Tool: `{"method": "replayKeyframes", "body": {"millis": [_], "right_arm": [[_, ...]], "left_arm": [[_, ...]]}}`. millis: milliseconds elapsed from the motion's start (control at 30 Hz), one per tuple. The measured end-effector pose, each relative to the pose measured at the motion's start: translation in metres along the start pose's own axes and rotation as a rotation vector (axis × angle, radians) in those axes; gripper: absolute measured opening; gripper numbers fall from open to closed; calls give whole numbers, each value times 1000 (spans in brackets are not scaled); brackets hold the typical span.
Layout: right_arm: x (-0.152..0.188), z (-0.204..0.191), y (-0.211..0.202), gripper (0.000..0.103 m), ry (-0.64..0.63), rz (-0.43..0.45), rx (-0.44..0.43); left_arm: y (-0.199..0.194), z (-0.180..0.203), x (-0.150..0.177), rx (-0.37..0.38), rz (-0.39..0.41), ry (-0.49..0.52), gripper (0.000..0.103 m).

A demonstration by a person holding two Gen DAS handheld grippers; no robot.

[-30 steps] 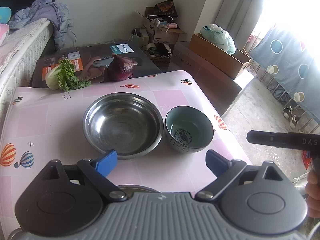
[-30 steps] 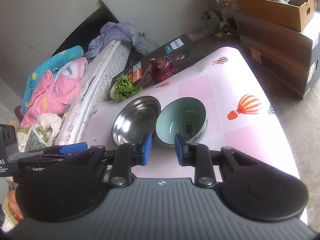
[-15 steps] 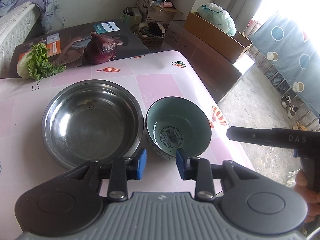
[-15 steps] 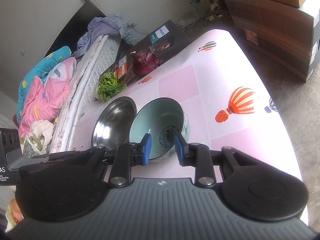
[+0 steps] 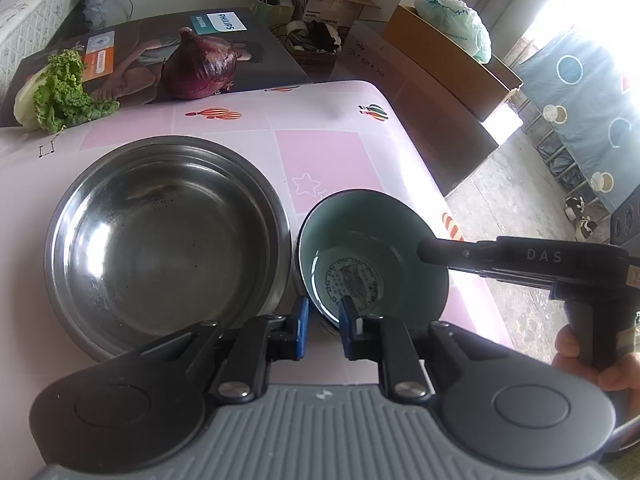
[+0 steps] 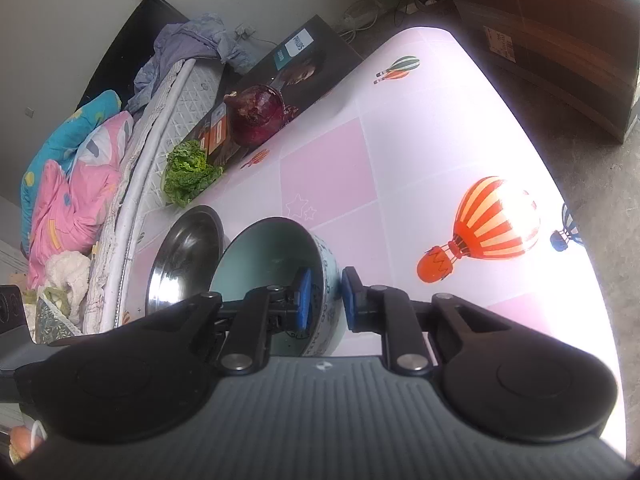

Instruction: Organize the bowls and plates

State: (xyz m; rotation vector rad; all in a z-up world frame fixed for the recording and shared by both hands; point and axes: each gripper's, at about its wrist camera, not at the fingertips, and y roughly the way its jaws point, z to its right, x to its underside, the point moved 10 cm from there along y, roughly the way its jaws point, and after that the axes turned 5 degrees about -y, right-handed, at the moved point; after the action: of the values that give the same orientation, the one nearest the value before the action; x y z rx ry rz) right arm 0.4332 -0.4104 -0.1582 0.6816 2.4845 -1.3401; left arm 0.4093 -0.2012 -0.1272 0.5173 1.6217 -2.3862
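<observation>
Both grippers have come down to the ceramic bowl; the left gripper fingers stand narrow around its near rim, the right gripper is closing on its wall, probably to lift it into the steel bowl

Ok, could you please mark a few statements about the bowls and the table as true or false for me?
1. The steel bowl is empty. True.
2. The ceramic bowl sits inside the steel bowl. False: it stands beside it.
3. A red onion and leafy greens lie at the table's far edge. True.
4. The tablecloth is printed with flowers. False: it shows hot-air balloons.
5. The left gripper straddles the ceramic bowl's rim. True.
</observation>
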Motion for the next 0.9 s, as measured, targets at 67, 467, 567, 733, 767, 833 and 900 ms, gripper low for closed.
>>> {"method": "replayKeyframes", "body": {"millis": [67,467,567,733,767,833,900], "right_arm": [[0,3,7,12,11,-11,-8],[12,4,2,12,-6,-32,-37],[18,2,-2,12,-15,-46,-45],[30,0,-9,12,-41,-68,-55],[31,0,-10,12,-42,-69,-53],[34,0,-12,12,-42,-71,-50],[35,1,-14,14,-40,-75,-48]], "left_arm": [[2,-2,-1,0,3,-11,16],[1,0,9,9,-31,-11,17],[-2,1,16,11,-47,-4,17],[-8,5,31,32,-84,36,20],[-8,5,32,39,-89,35,20],[-8,4,30,49,-95,23,19],[-8,2,28,51,-95,17,18]]}}
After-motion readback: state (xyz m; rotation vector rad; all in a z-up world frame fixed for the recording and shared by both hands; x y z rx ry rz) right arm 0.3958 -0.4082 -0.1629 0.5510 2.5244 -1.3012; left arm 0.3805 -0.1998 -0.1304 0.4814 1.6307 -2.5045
